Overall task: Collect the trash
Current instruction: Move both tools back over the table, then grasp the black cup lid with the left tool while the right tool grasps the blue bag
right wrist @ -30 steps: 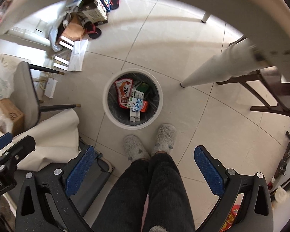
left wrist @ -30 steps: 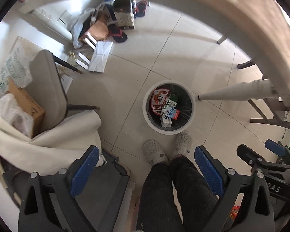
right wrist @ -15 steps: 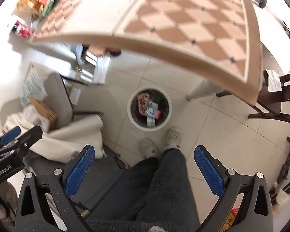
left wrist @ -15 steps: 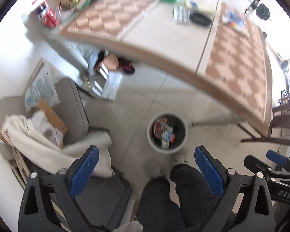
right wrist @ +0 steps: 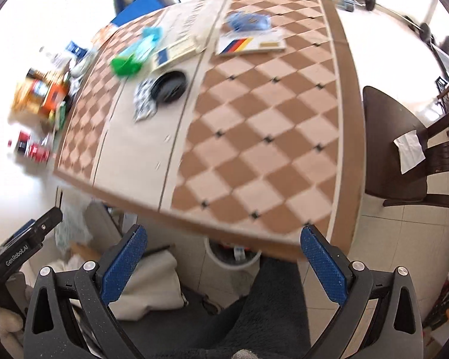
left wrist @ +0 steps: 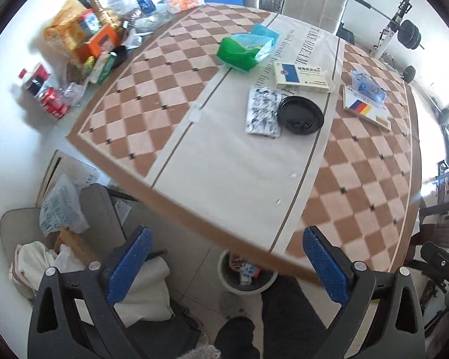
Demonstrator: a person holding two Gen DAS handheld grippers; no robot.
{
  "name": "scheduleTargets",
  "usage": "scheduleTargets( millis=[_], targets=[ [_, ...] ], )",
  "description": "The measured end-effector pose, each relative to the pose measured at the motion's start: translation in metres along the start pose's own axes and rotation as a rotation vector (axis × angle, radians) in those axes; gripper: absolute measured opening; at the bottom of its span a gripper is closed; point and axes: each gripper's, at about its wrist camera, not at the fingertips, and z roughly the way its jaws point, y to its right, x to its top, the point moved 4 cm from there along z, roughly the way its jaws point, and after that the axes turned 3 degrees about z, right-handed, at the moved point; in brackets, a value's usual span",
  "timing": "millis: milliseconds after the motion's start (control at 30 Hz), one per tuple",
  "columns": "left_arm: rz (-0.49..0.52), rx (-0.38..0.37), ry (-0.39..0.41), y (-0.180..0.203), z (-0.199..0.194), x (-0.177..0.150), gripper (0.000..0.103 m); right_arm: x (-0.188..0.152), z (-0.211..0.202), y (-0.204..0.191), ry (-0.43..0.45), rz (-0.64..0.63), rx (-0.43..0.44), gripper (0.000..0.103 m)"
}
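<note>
Both the left gripper (left wrist: 224,261) and right gripper (right wrist: 223,258) hung empty with fingers apart over the worktop (left wrist: 224,179) edge, presumably readying for the black lid (left wrist: 300,114) at one o'clock.

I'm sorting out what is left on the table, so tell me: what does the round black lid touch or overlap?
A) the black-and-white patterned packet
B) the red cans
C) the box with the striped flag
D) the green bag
A: in the left wrist view the round black lid lies against the right edge of the black-and-white patterned packet, apart from the green bag and the box with the striped flag.
</note>
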Motion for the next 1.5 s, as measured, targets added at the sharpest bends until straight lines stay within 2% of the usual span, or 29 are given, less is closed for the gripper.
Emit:
scheduleTargets(
  millis=[167, 367, 467, 567, 667, 767, 833, 933, 967, 1000, 1033, 1067, 1100, 1167, 1233, 1500],
  targets=[
    [0.008, -0.034, -0.092, 0.040, 0.047, 0.071, 0.103, 0.099, 0.035, 0.035, -0.051, 0.033, -0.034, 0.103],
    [-0.003, -0.093, -0.261, 0.088, 0.131, 0.135, 0.102, 0.210, 0.081, 0.064, -0.091, 0.060, -0.062, 0.103],
    [-0.057, -0.123, -0.336, 0.095, 0.166, 0.146, 0.102, 0.262, 0.100, 0.067, -0.092, 0.077, -0.065, 0.103],
    [-0.116, -0.140, -0.380, 0.094, 0.190, 0.149, 0.102, 0.313, 0.118, 0.062, -0.080, 0.089, -0.064, 0.103],
    [-0.170, -0.145, -0.412, 0.093, 0.204, 0.148, 0.102, 0.353, 0.139, 0.050, -0.086, 0.106, -0.051, 0.103],
    [-0.200, -0.116, -0.423, 0.092, 0.206, 0.148, 0.101, 0.383, 0.163, 0.039, -0.100, 0.149, -0.008, 0.103],
    [-0.216, -0.109, -0.427, 0.092, 0.206, 0.147, 0.101, 0.400, 0.184, 0.031, -0.115, 0.167, -0.013, 0.103],
    [-0.220, -0.103, -0.430, 0.089, 0.206, 0.149, 0.101, 0.408, 0.211, 0.023, -0.132, 0.174, -0.066, 0.103],
    [-0.222, -0.100, -0.428, 0.089, 0.206, 0.148, 0.101, 0.409, 0.216, 0.022, -0.128, 0.176, -0.076, 0.099],
    [-0.221, -0.097, -0.428, 0.089, 0.206, 0.148, 0.101, 0.409, 0.219, 0.022, -0.123, 0.175, -0.088, 0.093],
    [-0.219, -0.090, -0.428, 0.089, 0.206, 0.147, 0.100, 0.409, 0.223, 0.020, -0.123, 0.167, -0.098, 0.073],
    [-0.215, -0.081, -0.425, 0.089, 0.205, 0.146, 0.098, 0.409, 0.224, 0.020, -0.121, 0.164, -0.103, 0.066],
    [-0.211, -0.073, -0.421, 0.090, 0.206, 0.152, 0.094, 0.408, 0.223, 0.020, -0.112, 0.160, -0.099, 0.065],
    [-0.197, -0.065, -0.409, 0.092, 0.204, 0.151, 0.090, 0.406, 0.219, 0.019, -0.096, 0.143, -0.097, 0.053],
    [-0.178, -0.072, -0.388, 0.092, 0.201, 0.151, 0.085, 0.404, 0.214, 0.019, -0.086, 0.133, -0.088, 0.049],
    [-0.150, -0.077, -0.353, 0.074, 0.167, 0.132, 0.085, 0.393, 0.174, 0.028, -0.043, 0.121, -0.022, 0.046]
  ],
)
